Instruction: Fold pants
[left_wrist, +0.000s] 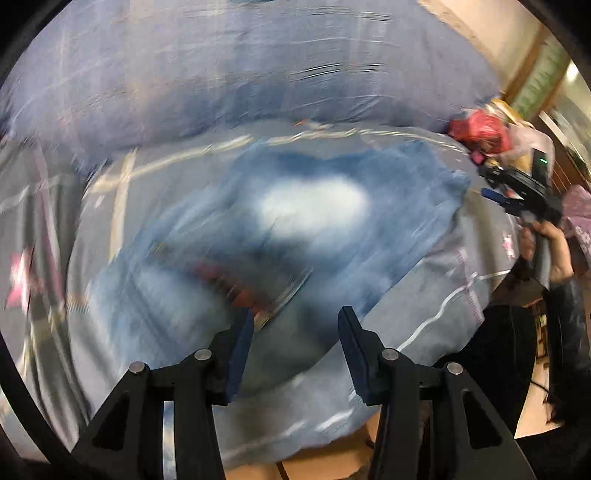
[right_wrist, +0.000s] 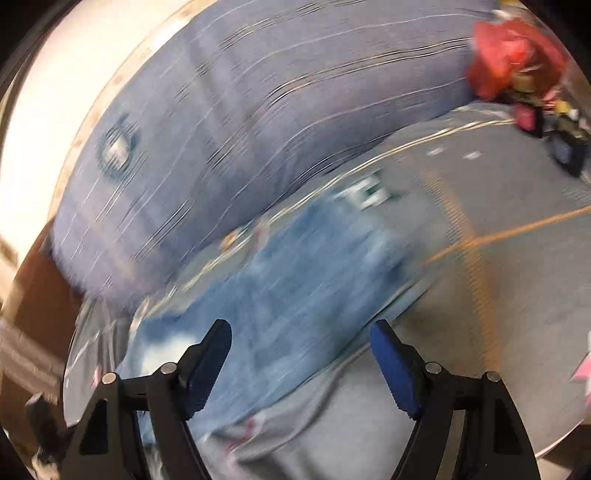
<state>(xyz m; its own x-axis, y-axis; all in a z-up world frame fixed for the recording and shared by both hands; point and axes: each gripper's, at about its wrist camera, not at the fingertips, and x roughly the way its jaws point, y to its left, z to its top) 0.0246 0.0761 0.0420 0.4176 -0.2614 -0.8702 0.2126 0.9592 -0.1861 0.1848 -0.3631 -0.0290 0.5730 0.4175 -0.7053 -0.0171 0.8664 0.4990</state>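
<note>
At the far left of the left wrist view a big blue-grey quilt (left_wrist: 229, 62) with thin pale stripes is heaped along the far side of the bed, and a grey bedsheet (left_wrist: 458, 280) with pale lines and small pink star shapes spreads beneath it towards the near edge. The pants (left_wrist: 295, 221), faded blue jeans with a bleached white patch, lie flat on that sheet in the middle of the picture, blurred by motion, with a reddish smear on them that is too blurred to name. The left gripper (left_wrist: 295, 332) hangs above the near part of the jeans with its jaws parted and nothing between the pads. Further right a red plastic bag (left_wrist: 480, 129) sits at the far right end of the quilt among small clutter, and just near of it the right gripper (left_wrist: 496, 195) is held in a hand (left_wrist: 554, 251) with a dark sleeve, off the right end of the jeans. In the right wrist view the quilt (right_wrist: 258, 110) fills the far left, the jeans (right_wrist: 288, 295) run from near left towards the middle, and the right gripper (right_wrist: 301, 332) is spread wide above them, empty, with the sheet (right_wrist: 498, 295) on the right and the red bag (right_wrist: 513, 55) at the far right
</note>
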